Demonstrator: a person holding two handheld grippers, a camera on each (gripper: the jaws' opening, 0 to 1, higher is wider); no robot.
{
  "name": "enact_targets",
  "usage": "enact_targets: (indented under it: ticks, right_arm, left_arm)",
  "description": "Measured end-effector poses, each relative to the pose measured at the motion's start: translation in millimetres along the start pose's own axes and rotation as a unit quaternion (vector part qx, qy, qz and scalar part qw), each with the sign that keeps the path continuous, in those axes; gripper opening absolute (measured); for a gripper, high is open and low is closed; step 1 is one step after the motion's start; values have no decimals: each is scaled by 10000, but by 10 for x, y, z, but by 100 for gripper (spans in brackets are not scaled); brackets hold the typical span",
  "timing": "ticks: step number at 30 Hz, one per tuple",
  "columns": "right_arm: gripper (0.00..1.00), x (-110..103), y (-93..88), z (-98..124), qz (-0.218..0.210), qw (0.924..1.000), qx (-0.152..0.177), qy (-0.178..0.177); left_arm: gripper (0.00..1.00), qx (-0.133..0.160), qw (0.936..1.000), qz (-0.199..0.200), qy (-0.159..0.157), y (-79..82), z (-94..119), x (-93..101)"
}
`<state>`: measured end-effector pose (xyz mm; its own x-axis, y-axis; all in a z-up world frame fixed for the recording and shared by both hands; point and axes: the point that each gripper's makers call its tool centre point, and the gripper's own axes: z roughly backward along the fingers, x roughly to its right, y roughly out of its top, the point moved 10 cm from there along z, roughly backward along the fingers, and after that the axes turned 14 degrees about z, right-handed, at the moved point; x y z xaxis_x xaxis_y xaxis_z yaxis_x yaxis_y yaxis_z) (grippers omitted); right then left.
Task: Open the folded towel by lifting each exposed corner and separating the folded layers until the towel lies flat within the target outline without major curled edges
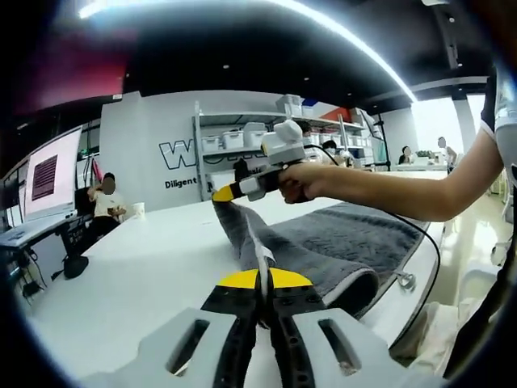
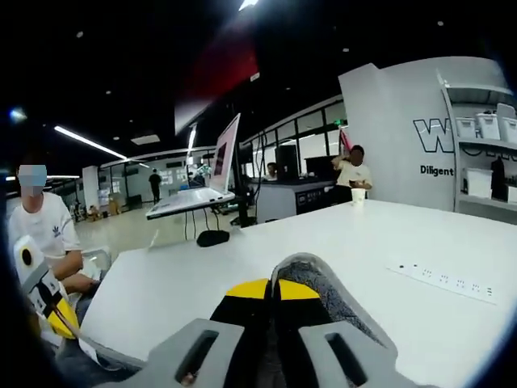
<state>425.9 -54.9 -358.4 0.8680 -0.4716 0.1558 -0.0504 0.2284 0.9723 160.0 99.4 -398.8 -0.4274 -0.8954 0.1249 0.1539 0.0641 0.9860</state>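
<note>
1. In the left gripper view, the left gripper [image 1: 262, 293] at bottom centre has its jaws closed on an edge of the grey towel [image 1: 355, 238], which lies on the white bench [image 1: 137, 267].
2. The right gripper [image 1: 229, 192], mid-frame, pinches a lifted towel corner.
3. The wall lettering [image 1: 182, 168] at centre left reads "W…" and "Diligent".

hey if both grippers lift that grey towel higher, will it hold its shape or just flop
Probably flop: the towel already sags in a soft ridge between the right gripper and the left gripper, both shut on it. Its thick, rolled edge suggests some weight, so the unheld part likely drags on the table. The plush pile should resist slipping from the jaws.
</note>
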Motion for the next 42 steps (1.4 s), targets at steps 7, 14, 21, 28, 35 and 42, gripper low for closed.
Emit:
enact_targets:
  ticks: [7,14,21,28,35,42]
  right_arm:
    - [0,-67,68,-144,52,9999,34,102]
    - [0,-188,113,-353,133,9994,47,302]
    - [0,-270,162,-536,148,9988,80,471]
    - [0,-386,157,-741,152,9975,129,678]
    - [0,-431,150,-887,103,9967,129,801]
    - [0,-439,203,-999,76,9961,182,855]
  left_arm:
    - [1,123,9996,21,248,43,77,-117]
    - [1,142,9988,32,477,38,157,-233]
    - [1,141,9973,85,710,11,272,-358]
    - [1,194,9945,144,1018,4,393,-520]
    - [1,189,9924,147,1205,-9,477,-648]
    - [1,167,9896,158,1418,-23,557,-772]
